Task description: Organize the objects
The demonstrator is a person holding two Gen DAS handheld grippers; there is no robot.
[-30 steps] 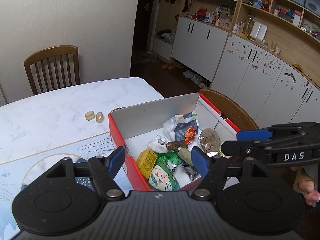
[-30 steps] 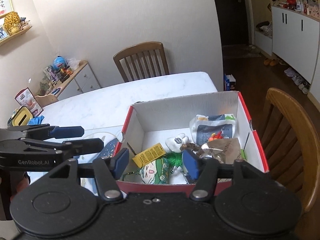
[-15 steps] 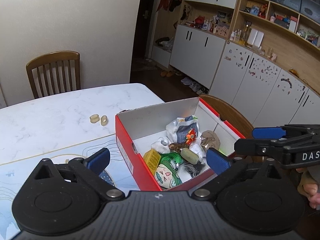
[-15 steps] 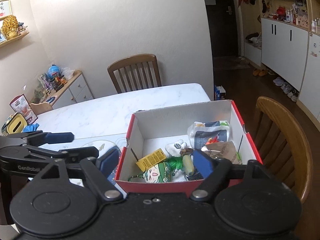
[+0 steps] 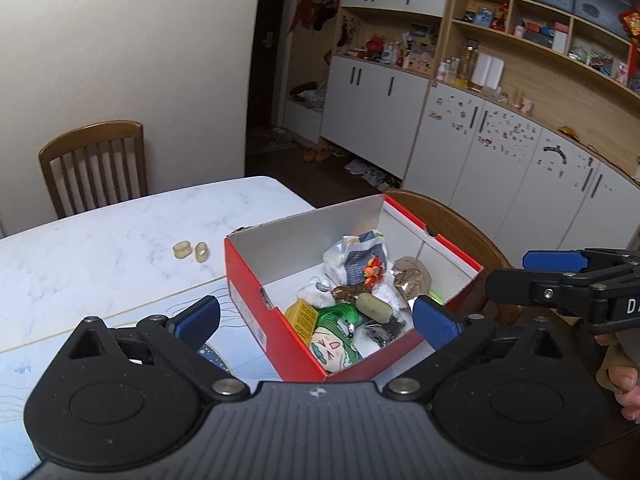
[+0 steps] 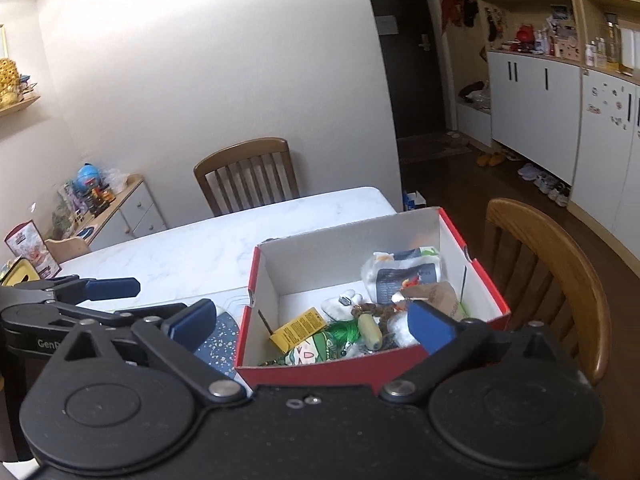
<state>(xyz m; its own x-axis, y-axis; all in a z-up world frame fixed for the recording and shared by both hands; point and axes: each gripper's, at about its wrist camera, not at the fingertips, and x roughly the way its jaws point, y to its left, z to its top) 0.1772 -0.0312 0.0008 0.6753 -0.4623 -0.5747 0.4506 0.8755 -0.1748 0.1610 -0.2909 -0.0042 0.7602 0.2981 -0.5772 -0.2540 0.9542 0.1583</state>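
A red shoebox (image 5: 256, 312) with white inner walls stands on the marble table (image 5: 100, 260) near its right edge. Inside lie a green cartoon-face pouch (image 5: 332, 344), a yellow carton (image 5: 304, 316), an olive oval piece (image 5: 374, 307), a white-and-blue packet (image 5: 360, 260) and a brown pouch (image 5: 410, 280). My left gripper (image 5: 316, 324) hangs open in front of the box's near corner, holding nothing. My right gripper (image 6: 311, 323) faces the box's near wall (image 6: 360, 368); its jaws are opening with nothing held between the pads. Two beige rings (image 5: 190, 251) lie on the table left of the box.
A pale blue patterned mat (image 5: 24, 360) lies under the box's left side. One wooden chair (image 6: 552, 280) stands right of the box, another (image 5: 96, 164) at the table's far side. White cupboards (image 5: 500, 168) line the right wall. A person's fingers (image 5: 624, 384) show at the right edge.
Both grippers have opened wide. Both have drawn back from the box, which now looks smaller and farther off in both views.
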